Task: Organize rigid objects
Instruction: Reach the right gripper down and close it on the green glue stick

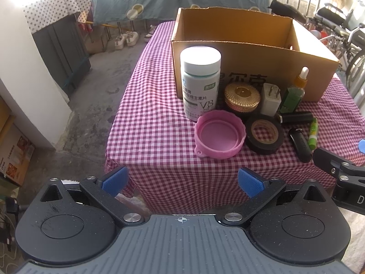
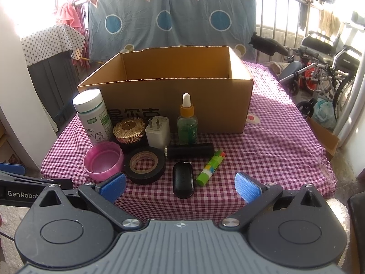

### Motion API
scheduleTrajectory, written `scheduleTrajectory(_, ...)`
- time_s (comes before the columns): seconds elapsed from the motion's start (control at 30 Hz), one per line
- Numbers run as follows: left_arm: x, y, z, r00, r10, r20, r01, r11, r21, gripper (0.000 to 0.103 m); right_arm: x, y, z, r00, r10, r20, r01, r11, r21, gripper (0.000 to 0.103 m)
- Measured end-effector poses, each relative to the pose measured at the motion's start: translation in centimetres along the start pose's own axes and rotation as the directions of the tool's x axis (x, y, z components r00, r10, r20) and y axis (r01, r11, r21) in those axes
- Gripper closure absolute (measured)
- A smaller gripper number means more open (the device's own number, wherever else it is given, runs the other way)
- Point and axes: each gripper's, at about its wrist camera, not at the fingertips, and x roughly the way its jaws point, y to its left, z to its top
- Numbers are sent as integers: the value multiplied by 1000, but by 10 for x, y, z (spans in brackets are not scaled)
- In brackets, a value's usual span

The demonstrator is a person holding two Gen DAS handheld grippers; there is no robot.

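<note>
An open cardboard box stands on the checked table. In front of it sit a white pill bottle, a gold-lidded jar, a white charger plug, a green dropper bottle, a pink lid, a black tape roll, a black cylinder, a black oval case and a green glue stick. My left gripper is open and empty, before the table edge near the pink lid. My right gripper is open and empty, just short of the black case.
The table's front edge drops off below both grippers. A wheelchair and walker stand at the right, a covered cabinet at the left. A blue patterned sheet hangs behind the table.
</note>
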Motion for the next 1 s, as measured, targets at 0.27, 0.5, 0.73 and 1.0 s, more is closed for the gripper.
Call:
scheduleTrajectory(0.27,7,-4,3,1000,-1,-13,1,1000,6,0,6,-3,0,1000,-3,-8,3,1000,10,0)
scheduleTrajectory(0.5,14,-15,3,999,-47,2,47,998,52,1,12,-17,-3,999,-33,-18,33,999,42,0)
scheduleTrajectory(0.73,14,-41,9,963,-257,77,243,957,155,1,12,-55,-6,996,-78,36,72,987,145,0)
scheduleTrajectory(1.0,15,-96,18,870,-473,138,395,836,380,9,32,-92,6,998,4,63,-18,972,234,17)
